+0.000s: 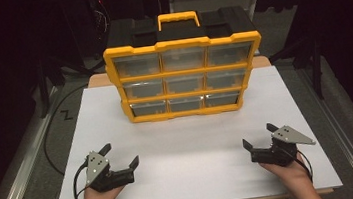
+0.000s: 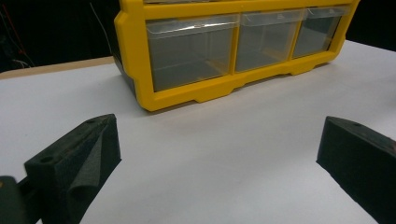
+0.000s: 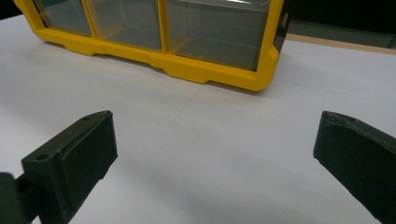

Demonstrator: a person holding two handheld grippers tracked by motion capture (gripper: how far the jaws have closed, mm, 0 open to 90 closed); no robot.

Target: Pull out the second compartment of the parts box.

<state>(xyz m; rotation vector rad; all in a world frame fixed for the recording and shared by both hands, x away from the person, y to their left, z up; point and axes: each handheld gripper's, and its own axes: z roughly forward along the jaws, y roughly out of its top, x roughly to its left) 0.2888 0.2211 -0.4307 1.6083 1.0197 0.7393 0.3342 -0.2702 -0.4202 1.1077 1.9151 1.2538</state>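
Broadly, a white table (image 1: 192, 168) takes up most of the high view, a flat sheet with a wooden edge showing behind it and dark floor around. Toward its far side stands a yellow organiser cabinet (image 1: 185, 76), upright, its front facing the person, with a black top and a yellow carry handle (image 1: 178, 20) raised at the middle. Its front holds clear drawers (image 1: 185, 83) in three rows of three, all pushed in; whether anything lies inside them I cannot tell. In the left gripper view the bottom row of drawers (image 2: 189, 51) looks clear and bare, and the cabinet sits well apart from the fingers.

Nearer the person, the left gripper (image 1: 120, 155) rests low over the table at the near left, held in a hand (image 1: 97, 196) that comes in from the bottom edge. Its fingers (image 2: 74, 161) are spread wide with nothing between them. The right gripper (image 1: 260, 136) sits at the near right in the other hand (image 1: 288, 170), a grey plate on top. Its fingers (image 3: 70, 156) are likewise spread wide and pinch nothing, bare table between them.
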